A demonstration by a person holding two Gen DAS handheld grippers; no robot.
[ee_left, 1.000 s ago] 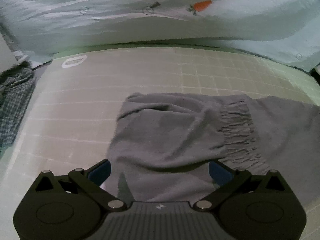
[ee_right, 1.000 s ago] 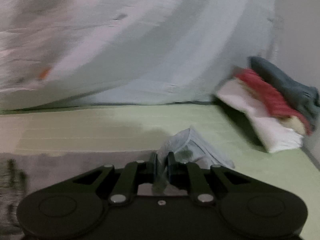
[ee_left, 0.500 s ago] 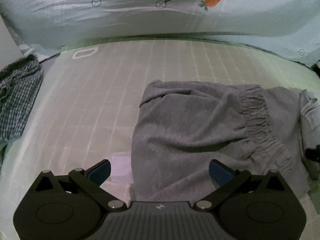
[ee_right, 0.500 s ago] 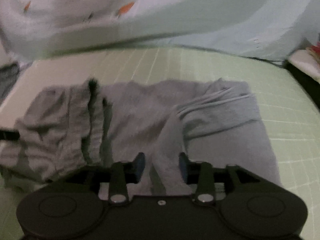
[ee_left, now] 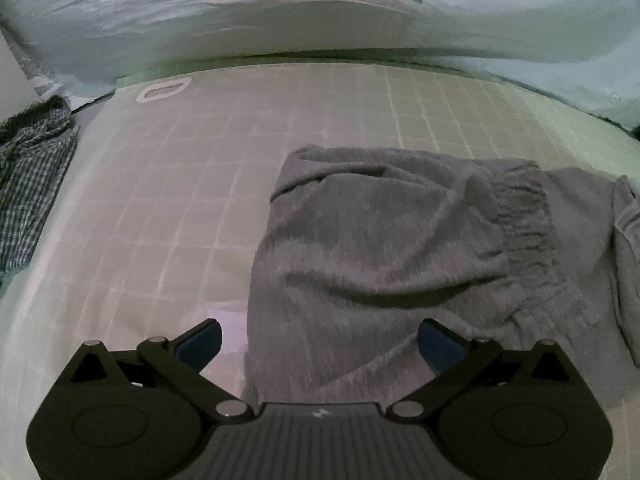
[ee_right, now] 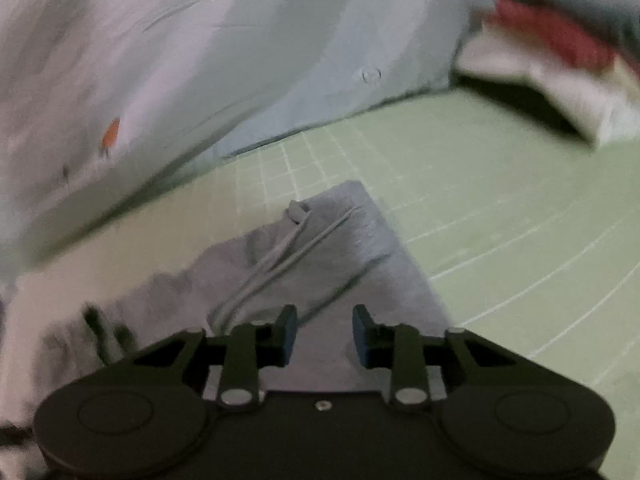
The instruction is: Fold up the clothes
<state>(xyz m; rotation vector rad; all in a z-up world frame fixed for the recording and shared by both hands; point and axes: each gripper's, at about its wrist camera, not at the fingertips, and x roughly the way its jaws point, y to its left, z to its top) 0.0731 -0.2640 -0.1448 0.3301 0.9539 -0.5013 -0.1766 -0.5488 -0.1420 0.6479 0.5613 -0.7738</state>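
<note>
Grey sweatpants (ee_left: 400, 248) lie folded over on the green gridded mat (ee_left: 224, 184), the gathered waistband (ee_left: 524, 216) toward the right. My left gripper (ee_left: 318, 344) hovers wide open above the near edge of the cloth, with nothing between its blue pads. The right wrist view is blurred: it shows the other end of the grey sweatpants (ee_right: 320, 256), with a seam or cord running across it. My right gripper (ee_right: 324, 336) stands open just above that cloth, holding nothing.
A pale quilt with carrot prints (ee_left: 320, 12) rises along the far edge of the mat. A checked garment (ee_left: 28, 184) lies at the left edge. A stack of folded clothes, white and red (ee_right: 560, 56), sits at the far right.
My right gripper went from shut on the grey cloth to open, letting it drop onto the mat, then swung back right. My left gripper drew back and left, staying open.
</note>
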